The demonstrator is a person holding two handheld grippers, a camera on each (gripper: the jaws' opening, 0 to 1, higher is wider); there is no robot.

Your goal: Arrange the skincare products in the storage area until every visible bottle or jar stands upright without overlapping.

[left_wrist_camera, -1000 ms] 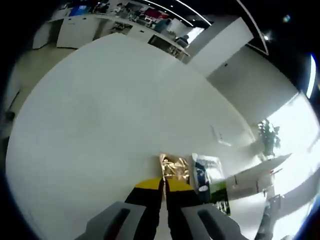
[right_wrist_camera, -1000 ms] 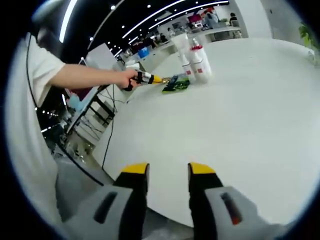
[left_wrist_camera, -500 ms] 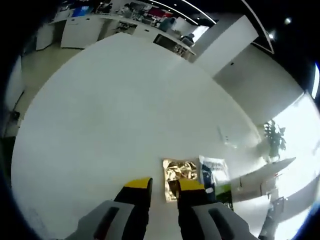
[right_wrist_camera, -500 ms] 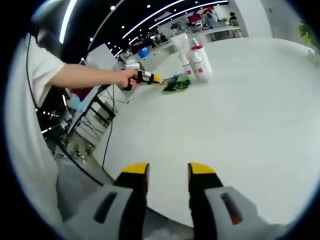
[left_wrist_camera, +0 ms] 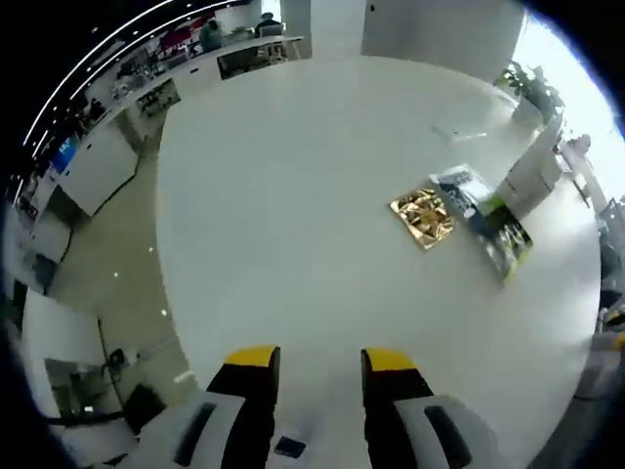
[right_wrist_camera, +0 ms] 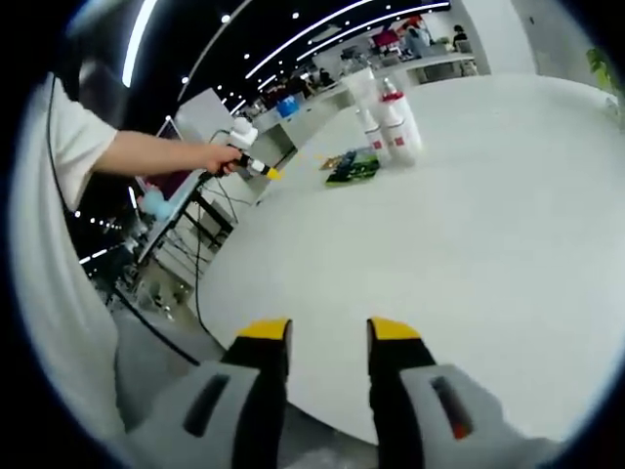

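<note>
A gold foil sachet [left_wrist_camera: 423,217] lies flat on the white round table [left_wrist_camera: 293,186]. Beside it lie a clear blue-and-white packet [left_wrist_camera: 461,186] and a green packet [left_wrist_camera: 509,240]. White bottles [left_wrist_camera: 532,176] stand just beyond them. My left gripper [left_wrist_camera: 320,360] is open and holds nothing, back near the table's edge. In the right gripper view the white bottles [right_wrist_camera: 395,125] stand upright with the green packet [right_wrist_camera: 354,168] in front. There a hand holds the left gripper [right_wrist_camera: 260,169] short of the packets. My right gripper [right_wrist_camera: 328,332] is open over the near table edge.
The table [right_wrist_camera: 469,225] has wide bare room between my right gripper and the bottles. White desks [left_wrist_camera: 98,166] and floor lie beyond the table's edge. A person's sleeve and arm [right_wrist_camera: 146,151] reach in from the left. A potted plant [left_wrist_camera: 532,93] stands at the far side.
My left gripper opened, let go of the gold sachet and drew back from the packets toward the table edge. The right gripper has stayed still.
</note>
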